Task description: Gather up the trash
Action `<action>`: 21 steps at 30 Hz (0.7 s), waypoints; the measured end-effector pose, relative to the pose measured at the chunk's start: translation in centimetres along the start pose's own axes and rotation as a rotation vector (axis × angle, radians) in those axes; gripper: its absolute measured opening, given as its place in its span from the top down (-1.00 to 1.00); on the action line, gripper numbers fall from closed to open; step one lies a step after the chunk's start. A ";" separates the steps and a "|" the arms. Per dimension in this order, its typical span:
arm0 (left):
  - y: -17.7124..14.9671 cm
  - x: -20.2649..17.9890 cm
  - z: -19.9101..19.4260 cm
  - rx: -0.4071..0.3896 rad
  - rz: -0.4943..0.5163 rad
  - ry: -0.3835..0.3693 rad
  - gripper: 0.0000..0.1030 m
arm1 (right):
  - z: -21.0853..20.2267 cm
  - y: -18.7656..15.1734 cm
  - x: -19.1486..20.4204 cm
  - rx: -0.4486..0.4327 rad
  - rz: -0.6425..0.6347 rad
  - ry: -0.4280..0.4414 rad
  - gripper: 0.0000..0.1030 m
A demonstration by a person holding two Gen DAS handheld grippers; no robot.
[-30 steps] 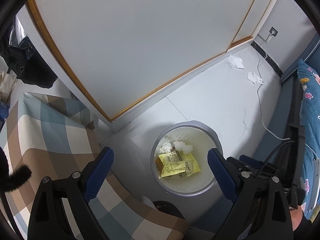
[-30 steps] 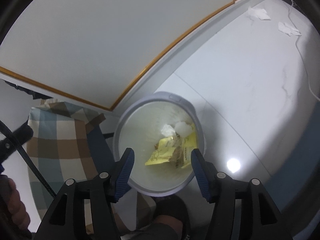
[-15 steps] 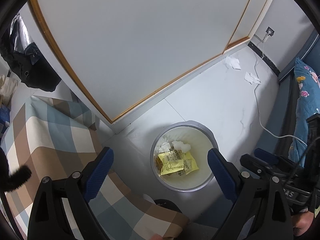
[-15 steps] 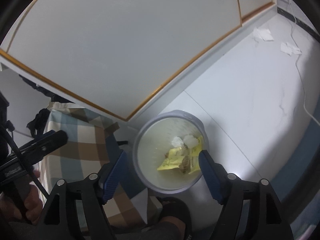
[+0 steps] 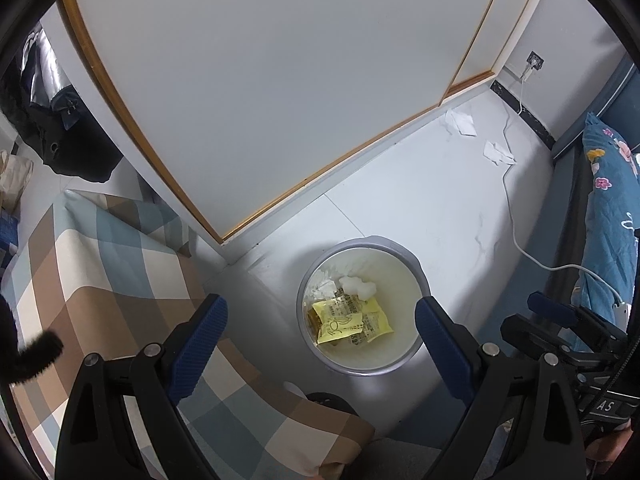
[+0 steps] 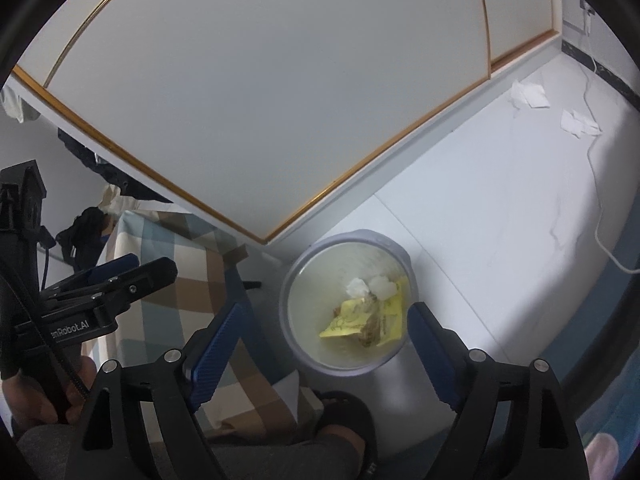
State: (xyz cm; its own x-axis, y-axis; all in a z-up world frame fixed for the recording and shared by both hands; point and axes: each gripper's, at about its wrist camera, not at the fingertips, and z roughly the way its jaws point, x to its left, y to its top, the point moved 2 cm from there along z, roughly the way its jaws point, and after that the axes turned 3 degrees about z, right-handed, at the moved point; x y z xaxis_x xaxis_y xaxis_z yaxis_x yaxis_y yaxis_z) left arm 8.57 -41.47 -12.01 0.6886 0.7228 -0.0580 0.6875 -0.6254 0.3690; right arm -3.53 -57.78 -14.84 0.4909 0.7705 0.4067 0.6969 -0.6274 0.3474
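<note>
A grey round trash bin stands on the white floor by the wardrobe corner; it also shows in the right wrist view. Inside lie yellow snack wrappers and white crumpled tissues. Two white tissues lie on the floor far off near the wall, also in the right wrist view. My left gripper is open and empty, high above the bin. My right gripper is open and empty, also high above the bin.
A checked-cloth table stands left of the bin. White sliding wardrobe doors fill the back. A white cable runs along the floor from a wall socket. A bed with blue floral bedding is at right. My slippered foot is below the bin.
Both grippers have risen and pulled back from the bin, so it looks smaller and more of the floor and far tissues shows. Both stay open and empty.
</note>
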 end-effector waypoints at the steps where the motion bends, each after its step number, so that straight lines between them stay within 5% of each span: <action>1: 0.0 0.0 0.0 -0.002 0.000 0.005 -0.81 | 0.0 0.0 0.0 -0.001 0.000 0.001 -0.64; 21: -0.2 -0.3 -0.2 -0.005 0.006 0.012 -0.81 | 0.1 0.1 0.2 0.000 -0.002 -0.008 -0.64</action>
State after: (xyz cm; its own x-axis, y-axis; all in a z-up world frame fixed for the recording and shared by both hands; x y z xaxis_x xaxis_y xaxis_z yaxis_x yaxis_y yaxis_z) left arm 8.22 -41.52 -11.91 0.6901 0.7223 -0.0451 0.6821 -0.6284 0.3740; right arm -3.30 -57.62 -14.83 0.4933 0.7727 0.3995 0.6978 -0.6257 0.3486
